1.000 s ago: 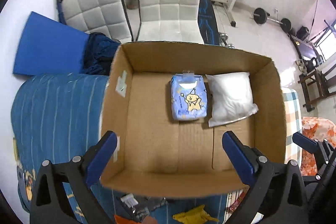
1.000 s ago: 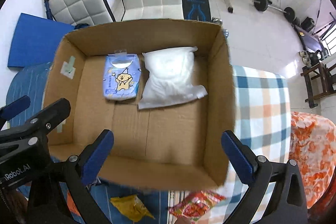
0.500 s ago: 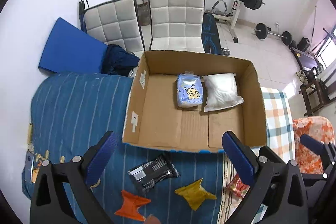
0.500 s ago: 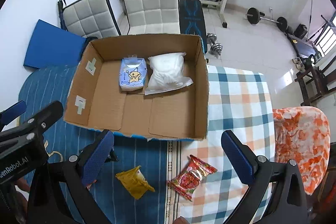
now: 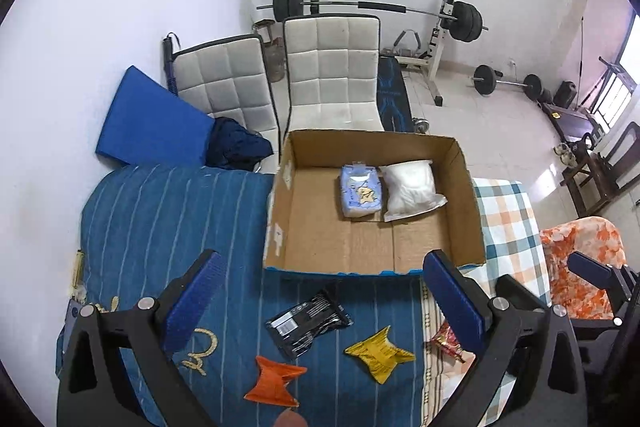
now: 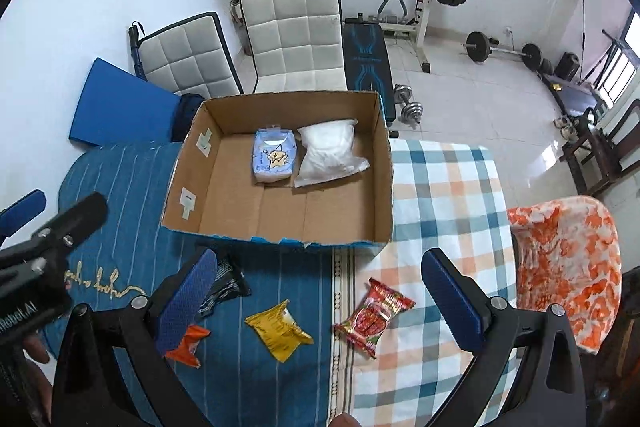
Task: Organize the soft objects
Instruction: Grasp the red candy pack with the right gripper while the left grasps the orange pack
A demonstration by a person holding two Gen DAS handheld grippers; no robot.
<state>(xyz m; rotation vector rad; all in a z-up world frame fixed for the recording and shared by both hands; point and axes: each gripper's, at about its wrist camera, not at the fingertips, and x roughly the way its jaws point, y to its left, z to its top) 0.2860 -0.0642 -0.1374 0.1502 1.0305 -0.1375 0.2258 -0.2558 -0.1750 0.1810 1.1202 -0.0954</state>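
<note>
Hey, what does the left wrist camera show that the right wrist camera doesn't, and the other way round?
Only the left wrist view shows the whole black packet and orange packet; in the right view a finger partly hides them. Only the right wrist view shows the whole red snack packet and the dumbbells. Both show the cardboard box holding the blue pack and white bag, the yellow packet, and both grippers open and empty.

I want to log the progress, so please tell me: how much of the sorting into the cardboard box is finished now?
Done: the blue tissue pack and the white plastic bag lie side by side in the cardboard box. In hand: nothing; the left gripper and right gripper are open and empty. Left on the bed: black packet, orange packet, yellow packet, red snack packet.
</note>
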